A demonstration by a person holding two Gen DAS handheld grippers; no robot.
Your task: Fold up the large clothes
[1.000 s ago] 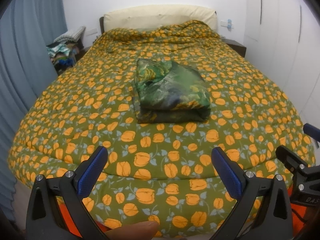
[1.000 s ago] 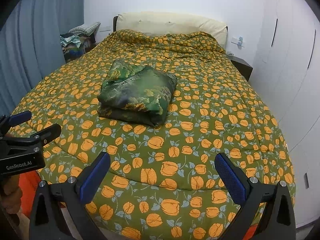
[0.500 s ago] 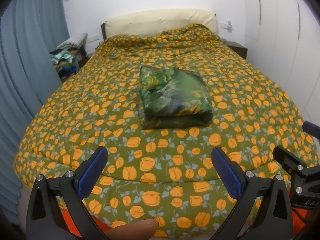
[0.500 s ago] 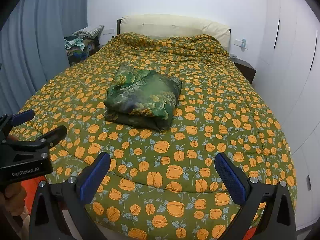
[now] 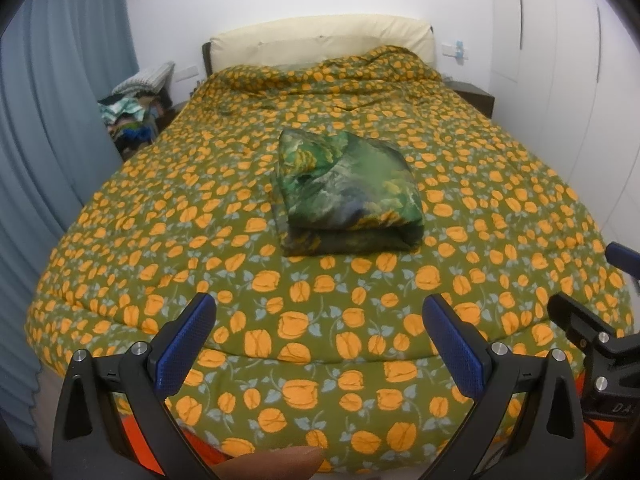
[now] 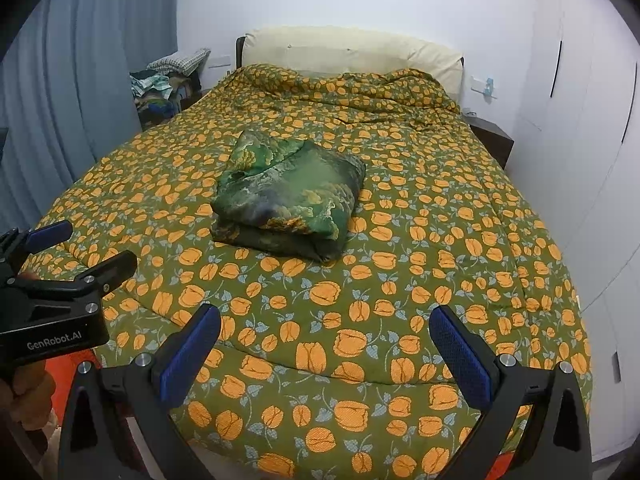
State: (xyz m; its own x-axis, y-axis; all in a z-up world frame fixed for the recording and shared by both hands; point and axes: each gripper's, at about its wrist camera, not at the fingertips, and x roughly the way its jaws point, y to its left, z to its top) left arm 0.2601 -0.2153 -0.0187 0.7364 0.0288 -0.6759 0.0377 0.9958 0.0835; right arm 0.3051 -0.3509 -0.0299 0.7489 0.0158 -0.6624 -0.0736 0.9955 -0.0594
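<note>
Both grippers have drawn back from the bed since a second ago, so more of the olive quilt with orange flowers (image 5: 304, 304) shows. It covers a bed with a cream padded headboard (image 5: 320, 36), blue curtains (image 5: 52, 120) at the left and white wardrobe doors (image 6: 592, 120) at the right. A folded green patterned garment (image 5: 346, 192) lies mid-bed, its long axis running toward the headboard, folded edge facing the cameras. The left gripper (image 5: 318, 344) and right gripper (image 6: 324, 348) hover with jaws wide apart, empty.
</note>
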